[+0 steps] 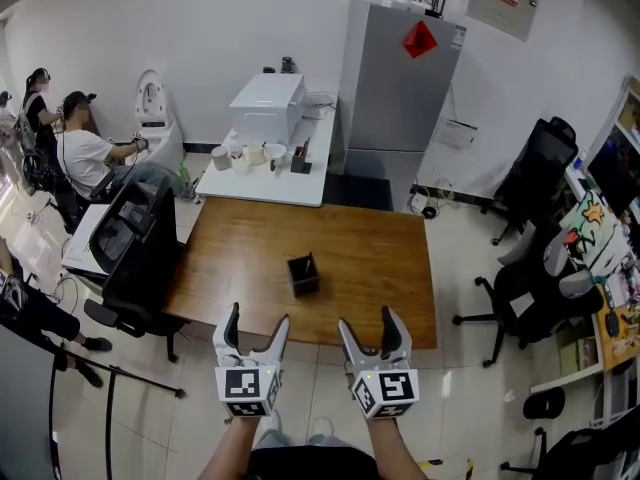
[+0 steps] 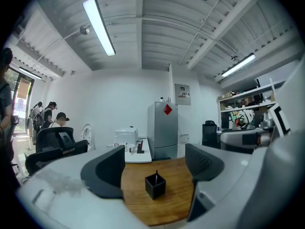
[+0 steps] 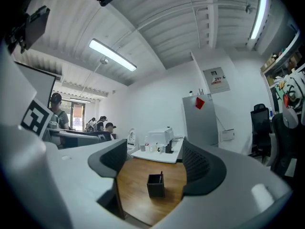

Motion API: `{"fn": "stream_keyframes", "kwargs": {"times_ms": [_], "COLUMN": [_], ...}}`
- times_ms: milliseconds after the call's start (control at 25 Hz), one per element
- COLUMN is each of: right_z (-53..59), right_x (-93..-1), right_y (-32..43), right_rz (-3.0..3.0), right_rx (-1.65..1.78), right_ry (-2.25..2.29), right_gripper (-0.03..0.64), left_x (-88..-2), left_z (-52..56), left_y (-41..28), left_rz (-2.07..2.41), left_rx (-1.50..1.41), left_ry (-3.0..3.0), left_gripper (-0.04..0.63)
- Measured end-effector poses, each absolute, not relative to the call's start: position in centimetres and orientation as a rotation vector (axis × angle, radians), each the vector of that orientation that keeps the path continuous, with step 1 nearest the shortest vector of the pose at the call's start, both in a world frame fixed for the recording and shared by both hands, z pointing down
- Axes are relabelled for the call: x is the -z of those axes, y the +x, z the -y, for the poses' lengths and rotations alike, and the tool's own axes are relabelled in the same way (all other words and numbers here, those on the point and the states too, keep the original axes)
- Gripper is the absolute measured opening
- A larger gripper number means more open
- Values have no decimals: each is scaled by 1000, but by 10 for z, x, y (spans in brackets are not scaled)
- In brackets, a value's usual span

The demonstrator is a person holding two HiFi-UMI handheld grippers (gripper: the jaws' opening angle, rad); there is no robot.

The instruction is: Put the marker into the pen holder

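A black square pen holder (image 1: 303, 274) stands near the middle of the wooden table (image 1: 230, 268). A dark marker (image 3: 161, 176) stands upright inside the pen holder (image 3: 155, 185), its tip showing above the rim; the left gripper view shows the marker (image 2: 157, 174) too. Both grippers hover side by side in front of the table's near edge, apart from the holder. My left gripper (image 1: 256, 333) is open and empty. My right gripper (image 1: 370, 330) is open wide, with nothing between its jaws.
A black office chair (image 1: 140, 253) stands at the table's left side. Behind the table are a white table (image 1: 262, 183) with cups and a white box, and a grey fridge (image 1: 400, 88). More chairs (image 1: 530, 288) and a cluttered desk fill the right. People sit at far left.
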State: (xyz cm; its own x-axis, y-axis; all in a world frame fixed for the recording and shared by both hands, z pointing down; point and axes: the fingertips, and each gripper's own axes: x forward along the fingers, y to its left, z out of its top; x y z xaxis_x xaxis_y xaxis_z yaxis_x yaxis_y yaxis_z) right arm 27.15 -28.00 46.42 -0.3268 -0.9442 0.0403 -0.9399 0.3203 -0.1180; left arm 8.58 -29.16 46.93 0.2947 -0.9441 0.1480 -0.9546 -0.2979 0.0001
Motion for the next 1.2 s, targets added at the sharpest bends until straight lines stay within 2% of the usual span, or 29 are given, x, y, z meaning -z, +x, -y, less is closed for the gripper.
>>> {"fn": "stream_keyframes", "kwargs": {"times_ms": [240, 520, 1200], "right_z": [278, 276, 283], "right_x": [-433, -428, -434], "right_y": [249, 214, 181], "right_rz": [-2515, -2527, -2489], "right_rx": [-4, -27, -11], "right_ry": [-1786, -1764, -1840], "right_gripper": [357, 357, 356], "left_x": [-450, -448, -454], "left_z": [291, 289, 296], "left_y": [82, 61, 18], "left_rz": [1796, 1786, 1758], "left_rx": [-97, -101, -85], "left_ry": [2499, 2533, 2533], "left_gripper": [400, 400, 399]}}
